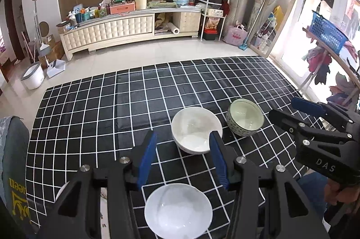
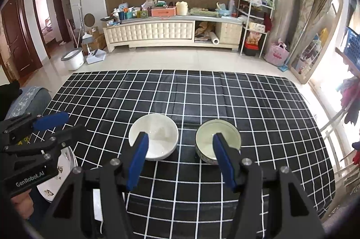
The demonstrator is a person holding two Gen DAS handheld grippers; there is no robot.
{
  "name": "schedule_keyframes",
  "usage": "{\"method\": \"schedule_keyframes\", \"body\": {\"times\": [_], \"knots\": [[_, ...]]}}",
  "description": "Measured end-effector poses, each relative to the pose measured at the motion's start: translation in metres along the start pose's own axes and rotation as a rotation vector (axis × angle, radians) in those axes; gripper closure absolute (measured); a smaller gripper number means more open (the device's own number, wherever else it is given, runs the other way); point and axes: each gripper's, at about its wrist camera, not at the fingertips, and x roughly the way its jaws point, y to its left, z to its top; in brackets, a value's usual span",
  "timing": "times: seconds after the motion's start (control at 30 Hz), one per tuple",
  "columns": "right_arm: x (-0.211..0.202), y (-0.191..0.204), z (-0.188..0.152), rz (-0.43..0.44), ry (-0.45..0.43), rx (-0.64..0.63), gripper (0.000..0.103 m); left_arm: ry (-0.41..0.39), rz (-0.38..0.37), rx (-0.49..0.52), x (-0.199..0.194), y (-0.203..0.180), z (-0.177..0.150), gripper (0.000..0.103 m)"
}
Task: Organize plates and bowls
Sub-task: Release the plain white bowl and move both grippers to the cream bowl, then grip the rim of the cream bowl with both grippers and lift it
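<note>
**Three bowls wait on the checked cloth, both tongs empty**

The left tongs (image 1: 183,158) and right tongs (image 2: 180,160) are both spread wide and hold nothing. On the black-and-white checked tabletop (image 1: 90,115) stand a near white bowl (image 1: 178,212), a far white bowl (image 1: 195,128) and a patterned bowl (image 1: 245,117) with a pale green inside; the last two sit side by side, apart. A decorated plate (image 2: 60,171) lies at the cloth's left edge, partly hidden under the left tongs.

The bowls look like glazed ceramic: stiff, fairly heavy, slick and breakable. The rim wall is probably the best hold, one finger inside and one outside.

The near white bowl lies below the left tongs. From the right wrist, the two far bowls lie just ahead of the right tongs, one behind each finger.
</note>
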Motion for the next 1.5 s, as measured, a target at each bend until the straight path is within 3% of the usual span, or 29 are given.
{"method": "schedule_keyframes", "body": {"times": [0.47,0.93,1.2,1.3,1.37,1.5], "knots": [[0.061,-0.006,0.015,0.064,0.100,-0.014,0.039,0.099,0.015,-0.003,0.056,0.013,0.015,0.057],[0.125,-0.007,0.010,0.126,0.239,-0.058,0.040,0.256,0.005,-0.030,0.128,0.028,0.013,0.057],[0.154,-0.009,0.003,0.150,0.300,-0.065,0.062,0.332,-0.027,-0.031,0.160,0.030,0.009,0.058],[0.162,-0.010,0.003,0.159,0.313,-0.063,0.070,0.353,-0.035,-0.025,0.168,0.028,0.006,0.064],[0.167,-0.010,0.002,0.171,0.319,-0.062,0.082,0.363,-0.039,-0.019,0.172,0.026,0.006,0.069],[0.174,-0.010,0.000,0.154,0.322,-0.079,0.088,0.386,-0.043,-0.014,0.181,0.025,0.000,0.079]]}}
